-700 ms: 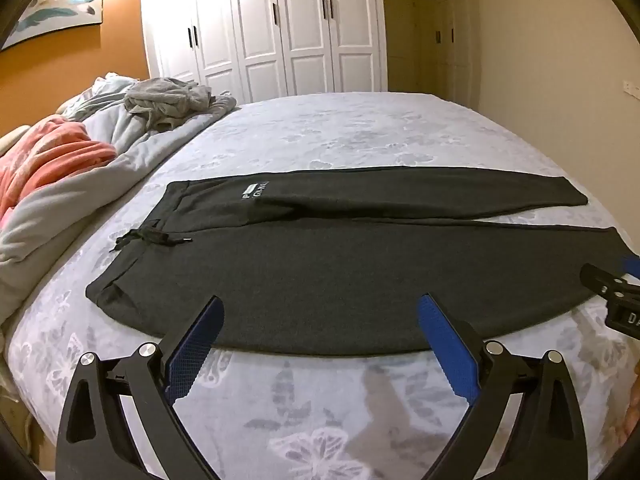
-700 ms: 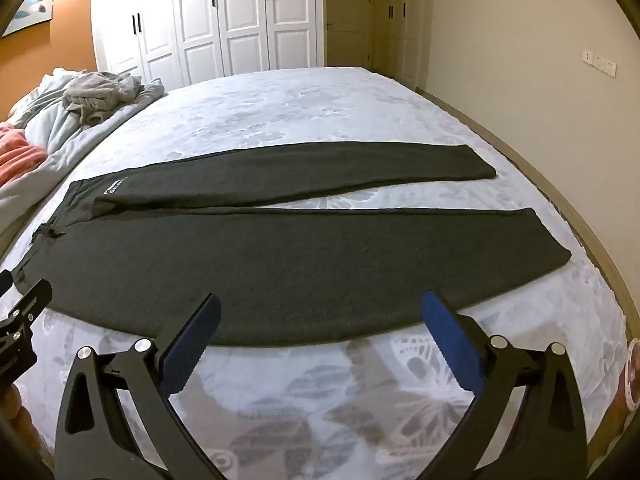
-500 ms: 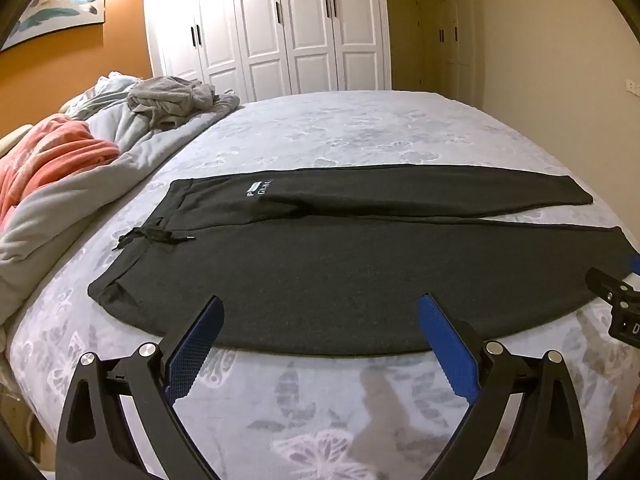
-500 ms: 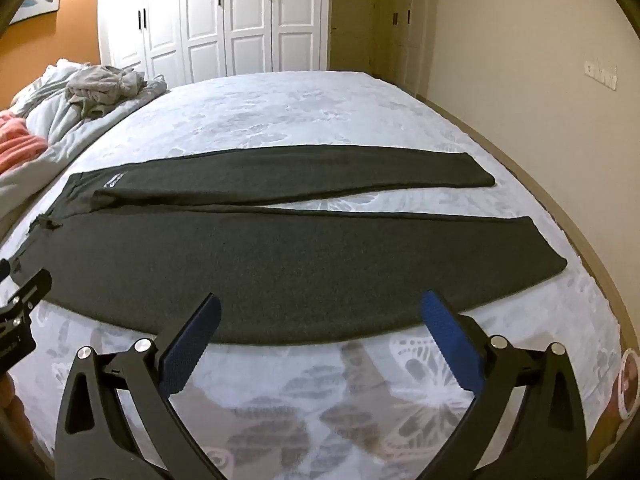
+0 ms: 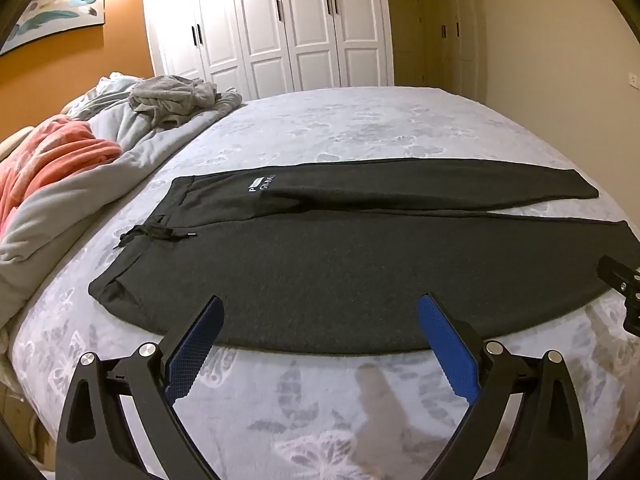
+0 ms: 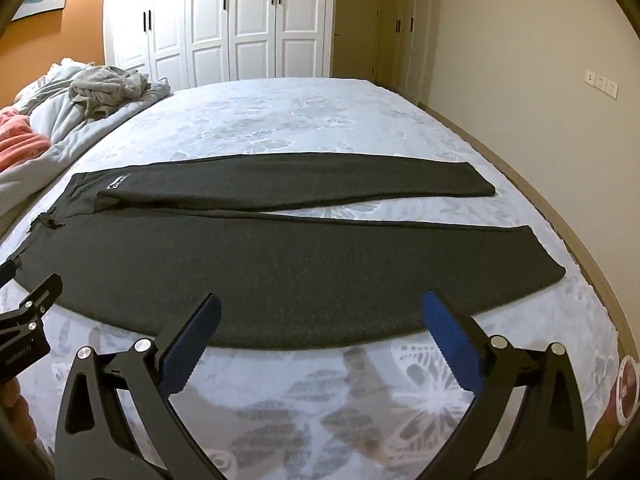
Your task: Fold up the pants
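Observation:
Dark grey pants (image 5: 340, 264) lie flat and spread on the bed, waistband to the left, both legs stretched to the right with a narrow gap between them; they also show in the right wrist view (image 6: 280, 256). My left gripper (image 5: 320, 312) is open and empty, hovering over the near edge of the near leg toward the waist end. My right gripper (image 6: 320, 310) is open and empty, over the near edge of the same leg toward the cuff end. The right gripper's edge shows in the left wrist view (image 5: 622, 284); the left gripper's edge shows in the right wrist view (image 6: 28, 320).
The bed (image 5: 360, 128) has a pale butterfly-print cover. A grey duvet (image 5: 100, 172), a pink blanket (image 5: 52, 152) and a crumpled grey garment (image 5: 172, 96) lie piled at the left. White wardrobe doors (image 5: 280, 28) stand behind. A wall (image 6: 540, 60) runs along the right.
Both grippers have risen and drawn back slightly, so the pants sit a little lower in both views. Both stay open. The pants have not moved.

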Action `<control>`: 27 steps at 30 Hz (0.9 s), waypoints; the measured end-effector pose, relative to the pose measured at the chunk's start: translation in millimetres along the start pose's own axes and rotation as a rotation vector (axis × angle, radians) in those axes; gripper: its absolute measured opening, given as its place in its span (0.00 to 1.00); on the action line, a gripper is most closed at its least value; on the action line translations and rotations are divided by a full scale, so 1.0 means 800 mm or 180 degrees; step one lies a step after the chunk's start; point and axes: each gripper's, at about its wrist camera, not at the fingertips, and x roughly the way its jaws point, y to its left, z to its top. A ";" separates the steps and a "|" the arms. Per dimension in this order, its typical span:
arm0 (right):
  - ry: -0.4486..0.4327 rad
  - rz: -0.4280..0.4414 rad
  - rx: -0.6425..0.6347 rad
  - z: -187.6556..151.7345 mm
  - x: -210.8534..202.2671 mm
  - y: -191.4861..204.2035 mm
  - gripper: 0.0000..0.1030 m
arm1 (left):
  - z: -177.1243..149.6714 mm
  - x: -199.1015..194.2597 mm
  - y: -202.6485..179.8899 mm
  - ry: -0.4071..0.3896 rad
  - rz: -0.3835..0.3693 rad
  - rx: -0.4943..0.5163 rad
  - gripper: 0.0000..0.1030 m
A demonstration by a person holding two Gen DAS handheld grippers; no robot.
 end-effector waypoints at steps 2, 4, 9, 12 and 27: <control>-0.0004 -0.0003 -0.0005 0.000 0.000 0.000 0.95 | -0.001 0.002 0.001 0.0001 0.0010 -0.0002 0.93; -0.0014 -0.0001 -0.0003 -0.001 -0.001 -0.001 0.95 | -0.002 0.002 0.003 -0.0004 0.0005 -0.0011 0.93; -0.0013 0.0005 -0.0002 -0.002 -0.002 0.000 0.95 | -0.001 0.004 0.002 0.0002 0.0026 0.0005 0.93; -0.0016 -0.0002 -0.0020 -0.003 -0.002 0.000 0.95 | -0.002 0.005 0.003 0.0002 0.0031 0.0008 0.93; -0.0011 -0.0001 -0.0030 -0.006 0.001 0.001 0.95 | -0.001 0.007 0.003 -0.0013 0.0042 0.0024 0.93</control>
